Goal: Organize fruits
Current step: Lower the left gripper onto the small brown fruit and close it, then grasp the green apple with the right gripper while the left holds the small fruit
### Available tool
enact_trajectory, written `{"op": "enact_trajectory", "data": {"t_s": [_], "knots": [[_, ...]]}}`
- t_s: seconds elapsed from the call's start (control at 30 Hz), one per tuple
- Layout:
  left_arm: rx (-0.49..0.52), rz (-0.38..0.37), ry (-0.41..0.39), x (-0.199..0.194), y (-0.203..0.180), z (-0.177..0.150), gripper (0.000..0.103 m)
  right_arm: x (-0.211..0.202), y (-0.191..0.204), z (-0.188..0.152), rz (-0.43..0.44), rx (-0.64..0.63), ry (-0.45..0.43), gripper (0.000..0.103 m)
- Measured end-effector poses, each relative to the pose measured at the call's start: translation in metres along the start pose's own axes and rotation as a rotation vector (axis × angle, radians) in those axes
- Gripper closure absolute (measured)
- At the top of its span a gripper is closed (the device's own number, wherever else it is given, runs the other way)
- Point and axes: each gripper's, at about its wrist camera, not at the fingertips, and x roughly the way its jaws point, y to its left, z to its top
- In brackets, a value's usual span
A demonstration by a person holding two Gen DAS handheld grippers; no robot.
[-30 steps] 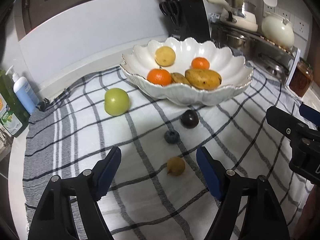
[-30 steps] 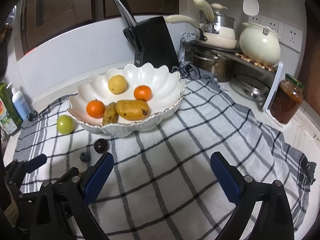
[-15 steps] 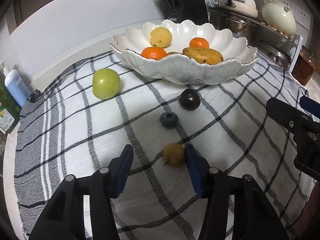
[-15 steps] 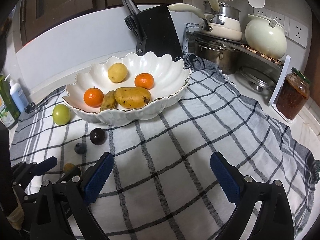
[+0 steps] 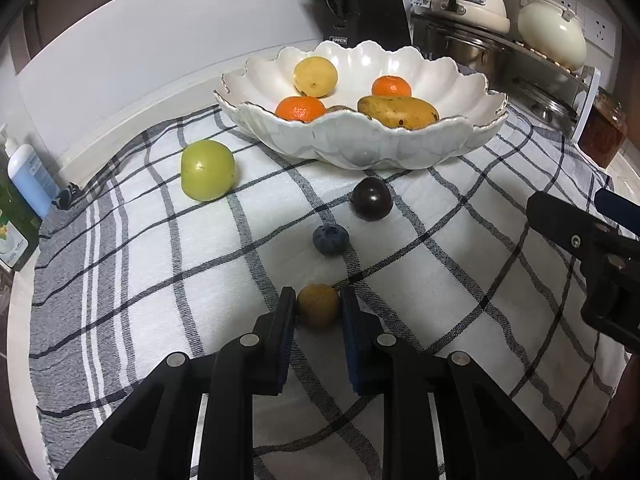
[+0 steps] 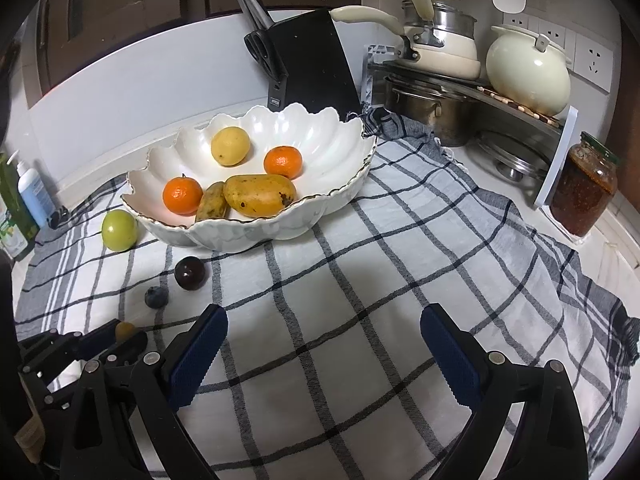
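Note:
My left gripper (image 5: 317, 300) is shut on a small brown round fruit (image 5: 318, 305) that rests on the checked cloth (image 5: 160, 280). Beyond it lie a blueberry (image 5: 330, 239), a dark plum (image 5: 371, 199) and a green apple (image 5: 207, 169). The white scalloped bowl (image 5: 360, 144) holds two oranges, a yellow fruit, a mango and a small banana. My right gripper (image 6: 323, 334) is open and empty over the cloth (image 6: 380, 260), in front of the bowl (image 6: 280, 224). In the right wrist view the left gripper (image 6: 120, 334) shows at the lower left with the brown fruit (image 6: 124, 330).
A black knife block (image 6: 308, 64) stands behind the bowl. A rack with pots (image 6: 460, 80) and a cream pot (image 6: 528, 76) is at the back right, with a jar (image 6: 584, 192) beside it. Soap bottles (image 5: 28, 176) stand at the left edge.
My left gripper moved forward and down around the small brown fruit and its fingers closed on it. My right gripper stayed open, shifting only slightly.

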Motion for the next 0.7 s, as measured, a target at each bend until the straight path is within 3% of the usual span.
{"op": "enact_trajectory", "data": {"t_s": [0.4, 0.7], "knots": [[-0.034, 0.014, -0.048, -0.026, 0.020, 0.005, 0.080, -0.009, 0.012, 0.007, 0.021, -0.008, -0.017, 0.005], [-0.107, 0.063, -0.059, -0.038, 0.068, -0.003, 0.080, -0.011, 0.060, 0.018, 0.071, -0.074, -0.032, 0.005]]}}
